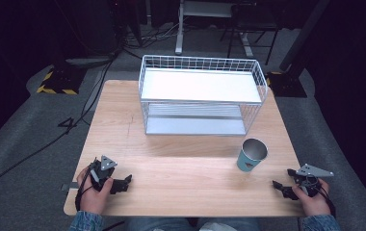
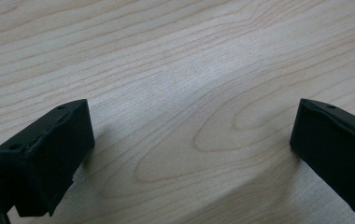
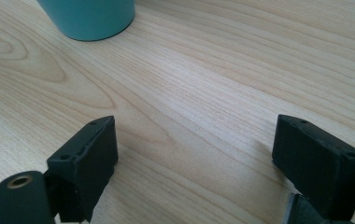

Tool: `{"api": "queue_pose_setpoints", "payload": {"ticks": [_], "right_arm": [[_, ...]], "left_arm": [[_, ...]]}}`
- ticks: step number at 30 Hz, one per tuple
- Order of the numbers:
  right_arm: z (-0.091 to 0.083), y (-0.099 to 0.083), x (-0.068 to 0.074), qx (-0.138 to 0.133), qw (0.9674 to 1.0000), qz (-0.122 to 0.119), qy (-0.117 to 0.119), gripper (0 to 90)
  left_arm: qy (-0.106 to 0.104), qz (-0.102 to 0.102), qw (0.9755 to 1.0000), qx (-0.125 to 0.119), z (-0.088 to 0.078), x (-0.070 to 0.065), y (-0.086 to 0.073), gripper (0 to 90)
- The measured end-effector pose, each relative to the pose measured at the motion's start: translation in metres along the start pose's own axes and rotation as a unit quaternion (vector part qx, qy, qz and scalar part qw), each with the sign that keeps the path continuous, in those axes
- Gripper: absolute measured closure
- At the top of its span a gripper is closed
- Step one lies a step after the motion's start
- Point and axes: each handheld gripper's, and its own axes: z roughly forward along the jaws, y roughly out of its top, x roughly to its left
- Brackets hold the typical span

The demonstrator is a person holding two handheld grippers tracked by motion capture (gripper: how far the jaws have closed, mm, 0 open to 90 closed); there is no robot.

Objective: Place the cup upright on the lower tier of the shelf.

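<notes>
**Desk:** From the high view, how much room did I have?

**Caption:** You held both tools low at the near edge of the wooden table [image 1: 181,163]. Your left gripper [image 1: 123,183] sat by the near left corner, your right gripper [image 1: 280,187] by the near right. A broad stretch of bare wood lay between them. The white wire rack [image 1: 202,94] stood along the far edge, well apart from both hands. The teal cup [image 1: 252,155] stood upright, near your right gripper and just beyond it, toward the rack.

**Desk:** And the left gripper view?

**Caption:** Your left gripper [image 2: 192,140] had its jaws spread wide over bare wood grain, nothing between them.

**Desk:** The right gripper view?

**Caption:** Your right gripper [image 3: 195,149] was likewise spread, gripping nothing. The teal cup's [image 3: 91,18] base showed at the upper left, ahead of the jaws and apart from them, open wood in between.
</notes>
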Motion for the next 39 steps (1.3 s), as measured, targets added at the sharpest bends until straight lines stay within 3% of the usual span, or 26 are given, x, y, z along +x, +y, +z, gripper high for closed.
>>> {"api": "queue_pose_setpoints", "payload": {"ticks": [27, 37, 39], "right_arm": [[-0.0015, -0.0012, 0.0014, 0.000, 1.0000, 0.006, -0.003, 14.4], [-0.0062, 0.0053, 0.0052, -0.019, 0.9998, 0.003, 0.010, 16.4], [-0.0097, 0.0081, 0.0078, -0.034, 0.9992, 0.010, 0.017, 16.1]], "left_arm": [[0.002, 0.001, 1.0000, 0.001, -0.0002, -0.0019, 0.0000, 0.1], [-0.002, 0.002, 1.0000, 0.002, 0.0023, -0.0022, 0.0029, 0.1], [-0.002, 0.004, 1.0000, 0.001, 0.0030, -0.0021, 0.0035, 0.1]]}}
